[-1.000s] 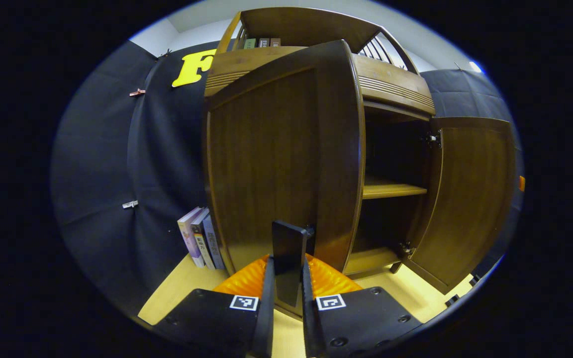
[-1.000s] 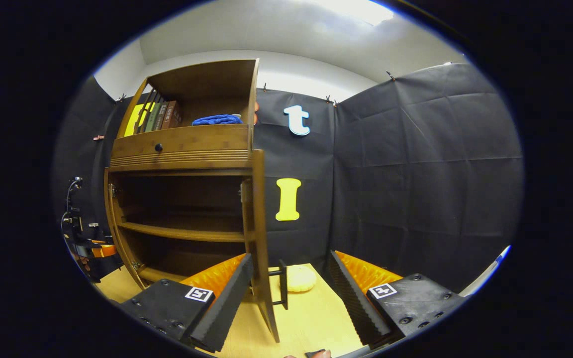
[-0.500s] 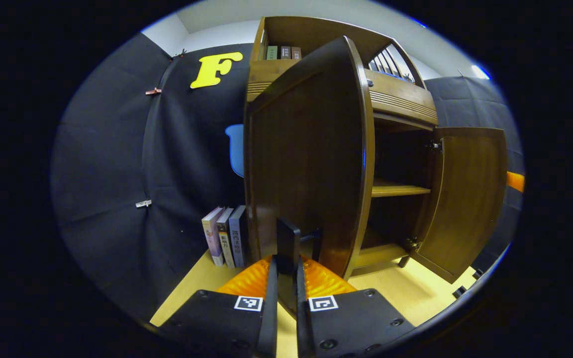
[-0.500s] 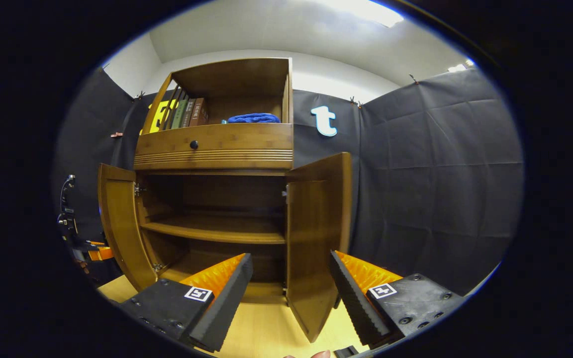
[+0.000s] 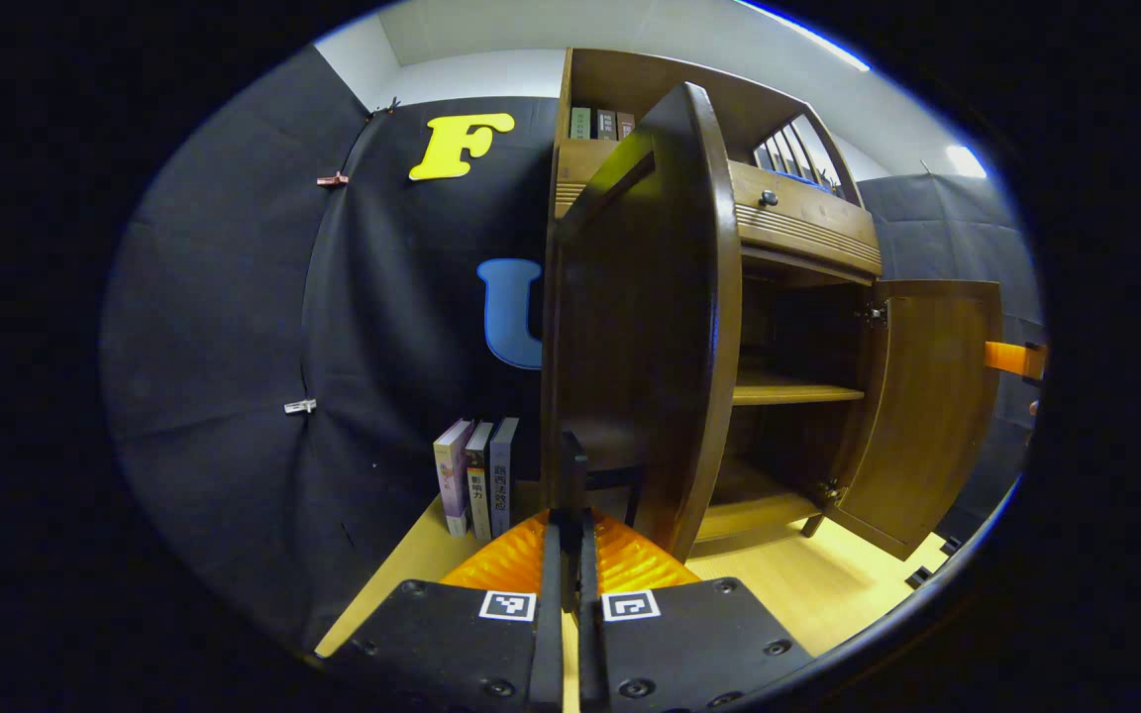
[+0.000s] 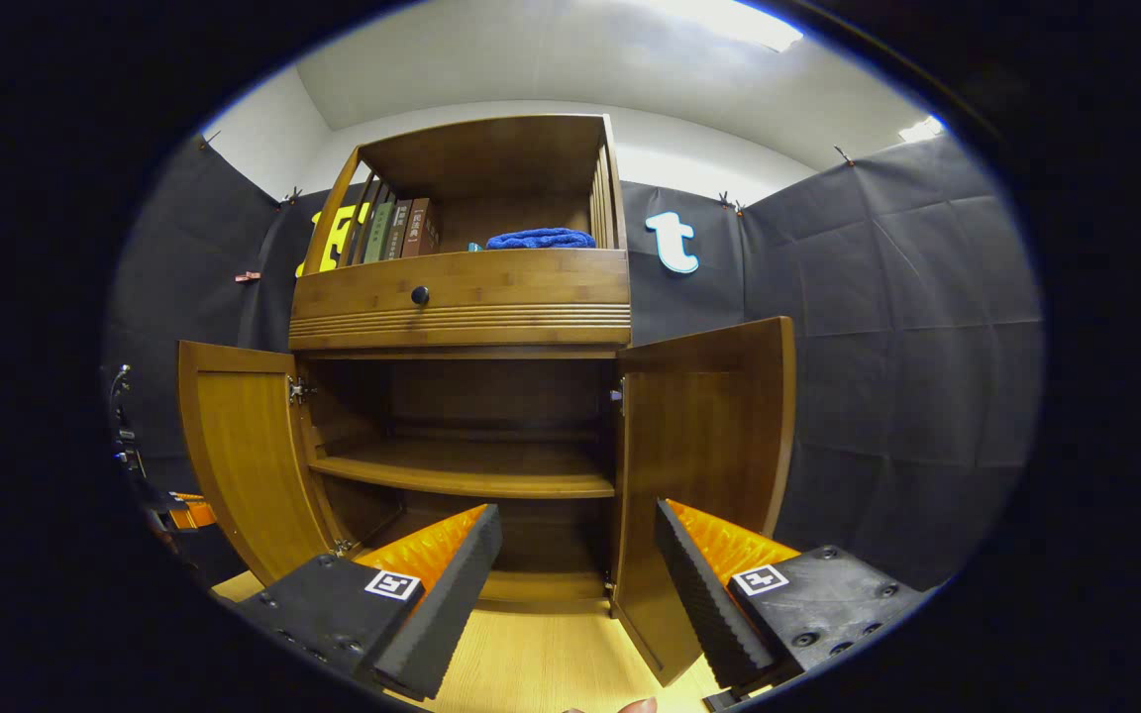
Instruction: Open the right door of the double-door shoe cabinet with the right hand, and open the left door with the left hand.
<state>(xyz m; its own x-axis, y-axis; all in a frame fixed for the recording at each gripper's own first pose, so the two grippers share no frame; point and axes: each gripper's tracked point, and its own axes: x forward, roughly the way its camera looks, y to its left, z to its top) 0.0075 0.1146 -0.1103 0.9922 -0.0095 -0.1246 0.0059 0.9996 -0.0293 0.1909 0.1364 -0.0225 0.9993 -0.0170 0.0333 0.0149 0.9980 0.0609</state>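
The wooden shoe cabinet (image 6: pixel 462 297) stands with both lower doors swung out. In the left gripper view the left door (image 5: pixel 645 327) shows almost edge-on, and my left gripper (image 5: pixel 568 517) is shut on its black bar handle (image 5: pixel 571 463). The right door (image 5: pixel 927 396) hangs wide open farther off. In the right gripper view the left door (image 6: pixel 244 456) and the right door (image 6: pixel 704 446) flank the bare inner shelf (image 6: pixel 471 473). My right gripper (image 6: pixel 575 555) is open in front of the cabinet, holding nothing, with the right door just behind its right finger.
Three books (image 5: pixel 476 475) stand on the light wood floor (image 5: pixel 818 584) left of the cabinet, against the black cloth wall. Books (image 6: pixel 397 228) and a blue cloth (image 6: pixel 541 239) sit on the top shelf above a drawer with a black knob (image 6: pixel 420 294).
The left gripper has pulled the left door farther open, until it shows nearly edge-on. The right gripper has drawn back from the right door and turned to face the open cabinet.
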